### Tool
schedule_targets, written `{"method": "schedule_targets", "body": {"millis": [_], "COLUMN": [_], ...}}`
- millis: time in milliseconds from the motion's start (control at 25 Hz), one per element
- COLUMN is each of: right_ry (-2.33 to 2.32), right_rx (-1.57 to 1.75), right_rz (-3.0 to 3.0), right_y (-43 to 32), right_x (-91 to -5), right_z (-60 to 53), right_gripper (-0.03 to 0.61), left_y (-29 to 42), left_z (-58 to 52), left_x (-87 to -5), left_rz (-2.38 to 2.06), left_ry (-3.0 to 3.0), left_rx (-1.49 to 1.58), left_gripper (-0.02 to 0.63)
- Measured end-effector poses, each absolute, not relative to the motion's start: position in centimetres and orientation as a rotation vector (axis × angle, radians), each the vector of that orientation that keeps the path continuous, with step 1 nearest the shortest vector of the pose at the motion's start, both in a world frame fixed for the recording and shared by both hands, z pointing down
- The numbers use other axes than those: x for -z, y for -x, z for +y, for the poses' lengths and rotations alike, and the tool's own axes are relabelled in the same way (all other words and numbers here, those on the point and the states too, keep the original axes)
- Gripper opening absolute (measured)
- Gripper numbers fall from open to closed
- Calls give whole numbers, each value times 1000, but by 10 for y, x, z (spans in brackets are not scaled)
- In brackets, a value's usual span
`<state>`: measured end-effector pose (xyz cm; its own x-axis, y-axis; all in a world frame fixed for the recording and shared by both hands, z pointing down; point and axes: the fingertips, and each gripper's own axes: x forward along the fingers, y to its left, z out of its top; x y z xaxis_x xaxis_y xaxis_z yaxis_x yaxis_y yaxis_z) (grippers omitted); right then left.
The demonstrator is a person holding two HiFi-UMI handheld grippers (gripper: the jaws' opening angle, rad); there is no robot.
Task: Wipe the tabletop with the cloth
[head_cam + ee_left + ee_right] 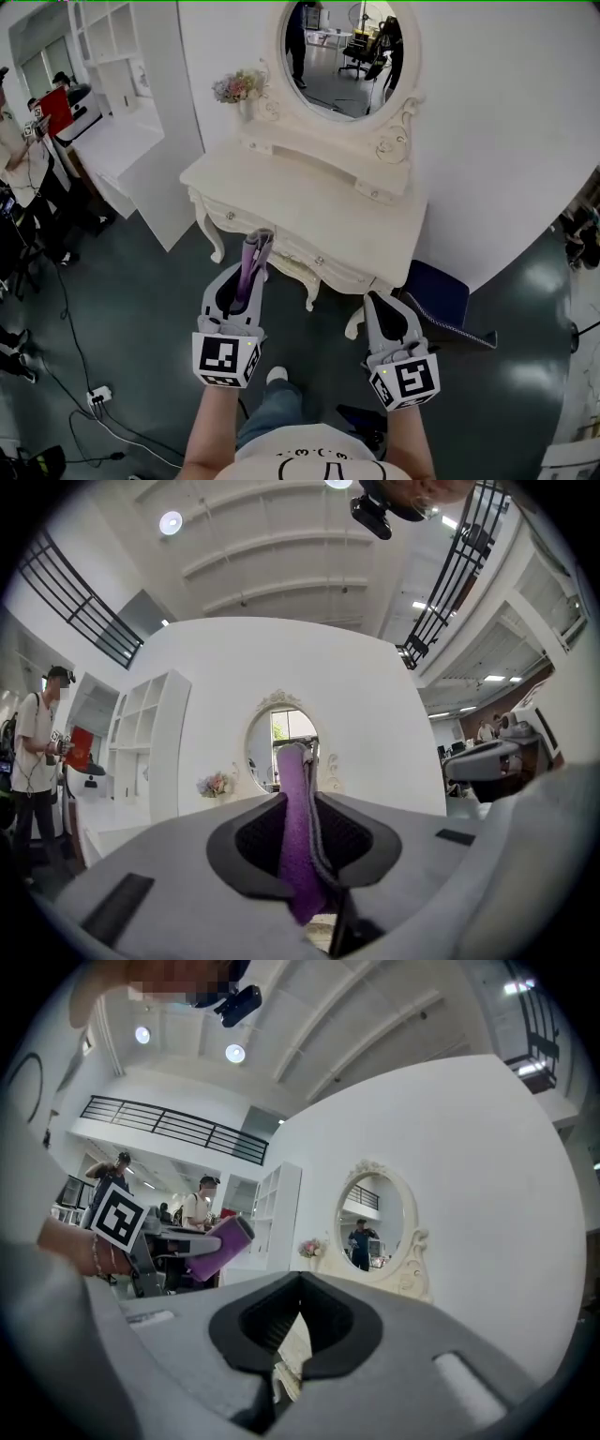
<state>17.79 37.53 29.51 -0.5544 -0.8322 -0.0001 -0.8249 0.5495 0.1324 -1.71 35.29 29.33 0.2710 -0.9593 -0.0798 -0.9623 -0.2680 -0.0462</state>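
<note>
The white dressing table (309,202) stands ahead of and below both sets of fingertips, and its oval mirror (347,56) rises beyond them. The left gripper (246,274) is clamped on the purple cloth (253,251). The cloth sticks out past the fingertips as a folded strip (held in the air, short of the tabletop). The right gripper (373,302) is clenched tip to tip, empty. A small bunch of flowers (239,86) sits far ahead of the left fingers.

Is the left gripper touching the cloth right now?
Touching. In its own view, the left gripper has both jaws pressed on the cloth, which sticks up between them.
</note>
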Motion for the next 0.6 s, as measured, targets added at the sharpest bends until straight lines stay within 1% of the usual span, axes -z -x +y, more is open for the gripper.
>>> {"method": "schedule_targets", "body": {"millis": [360, 600], "right_ry": [-1488, -1487], "right_rx": [196, 135], "right_rz": [-2659, -2645], "right_y": [-92, -64], "right_x": [-291, -303], "right_z": [259, 208], "right_gripper": [0, 0], "left_y": [95, 133], "left_z": [229, 177], "left_x": [-291, -293], "left_rz": [1789, 1818], "left_ry": [2479, 2468], "left_rx": [-52, -47], "left_gripper": [74, 74]}}
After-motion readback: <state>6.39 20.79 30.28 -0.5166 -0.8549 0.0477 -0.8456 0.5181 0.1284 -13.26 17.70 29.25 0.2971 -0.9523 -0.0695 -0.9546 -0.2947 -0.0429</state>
